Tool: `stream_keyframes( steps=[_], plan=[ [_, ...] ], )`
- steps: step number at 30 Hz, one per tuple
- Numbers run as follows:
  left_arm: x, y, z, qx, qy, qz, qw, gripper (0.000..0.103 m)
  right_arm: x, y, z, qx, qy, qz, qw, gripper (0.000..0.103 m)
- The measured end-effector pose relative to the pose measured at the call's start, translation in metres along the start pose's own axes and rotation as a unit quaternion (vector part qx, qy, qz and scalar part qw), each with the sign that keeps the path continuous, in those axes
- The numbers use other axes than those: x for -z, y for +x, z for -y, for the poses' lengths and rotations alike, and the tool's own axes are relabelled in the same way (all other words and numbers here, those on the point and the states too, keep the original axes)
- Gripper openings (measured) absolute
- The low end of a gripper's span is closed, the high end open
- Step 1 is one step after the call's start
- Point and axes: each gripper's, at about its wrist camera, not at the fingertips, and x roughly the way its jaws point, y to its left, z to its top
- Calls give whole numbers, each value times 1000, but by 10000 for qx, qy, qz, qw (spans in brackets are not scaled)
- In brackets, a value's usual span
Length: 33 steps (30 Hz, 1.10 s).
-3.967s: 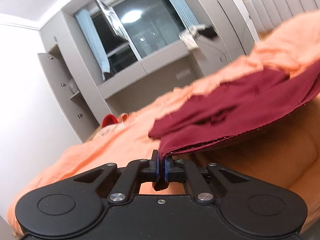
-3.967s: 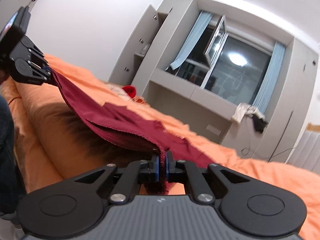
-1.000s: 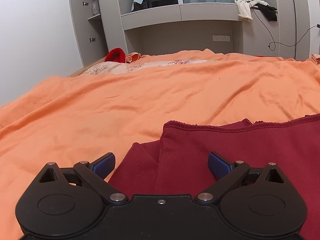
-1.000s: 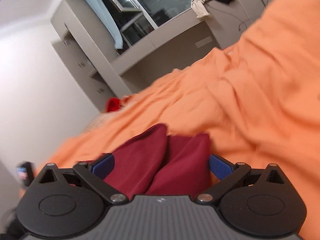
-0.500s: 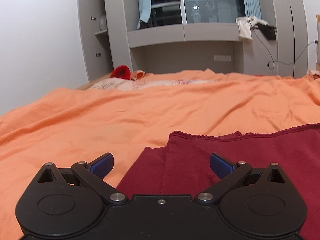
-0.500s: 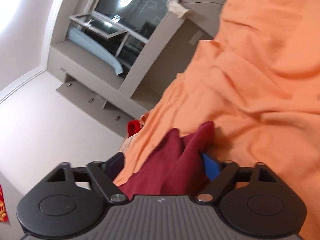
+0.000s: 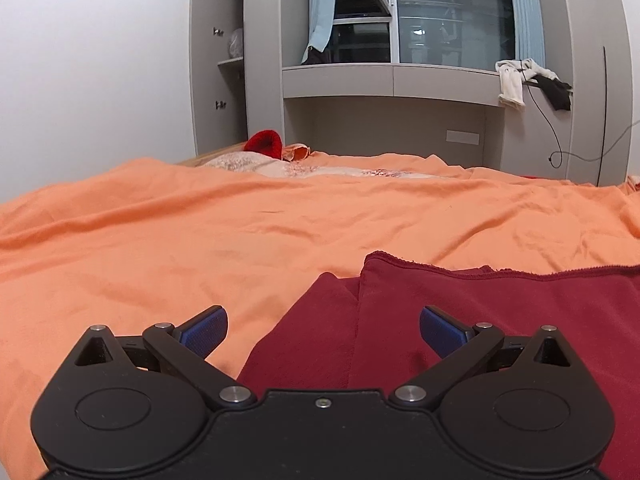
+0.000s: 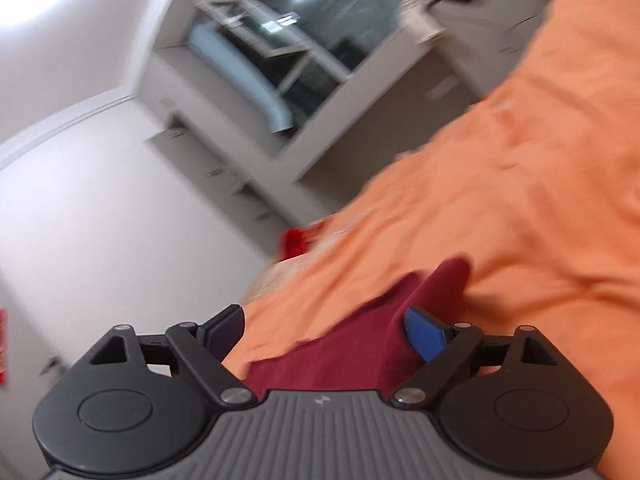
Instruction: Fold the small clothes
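Black left gripper (image 7: 323, 330), blue pads; right gripper (image 8: 324, 332) seemingly grey-ribbed.

A dark red garment (image 7: 460, 320) is lying folded on orange bedding, filling the lower right of the left wrist frame. Its top layer is showing a stitched, slightly frayed edge running toward the right side, with a narrower fold sticking out beneath it on the left. In the blurred right wrist frame the garment (image 8: 360, 344) is sitting at lower centre, two rounded folds pointing up
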Motion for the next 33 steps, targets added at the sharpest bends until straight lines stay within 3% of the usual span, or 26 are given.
stream_keyframes(
  steps=[2,4,6,11,16,18,20,22,28,33],
  plan=[
    [0,1,-2,15,-54,-33,10000,102,-2,-4,15,555,41,36,9984,93],
    [0,2,-3,0,-56,-59,10000,102,3,-2,27,750,63,-13,9972,92],
    [0,2,-3,-23,-45,-82,10000,102,9,1,36,892,-5,-190,9958,85],
    [0,2,-1,-74,-28,-96,9999,102,35,9,46,1333,62,-723,9884,56],
    [-1,4,-2,-125,-114,-138,9998,102,39,-12,43,949,573,-764,9909,54],
    [-2,5,-2,-129,-152,-167,9997,102,40,-20,38,856,556,-707,9923,45],
    [-2,6,-3,-164,-150,-181,9996,102,43,-26,36,956,531,-656,9918,21],
    [-1,5,-4,-167,-154,-182,9996,102,42,-25,34,1097,489,-593,9910,18],
    [-2,2,-7,-245,-254,-138,9993,102,50,-28,32,1339,401,-598,9884,17],
    [-9,-4,-30,-339,-712,-79,9969,102,45,-32,25,1660,51,-487,9849,42]
  ],
)
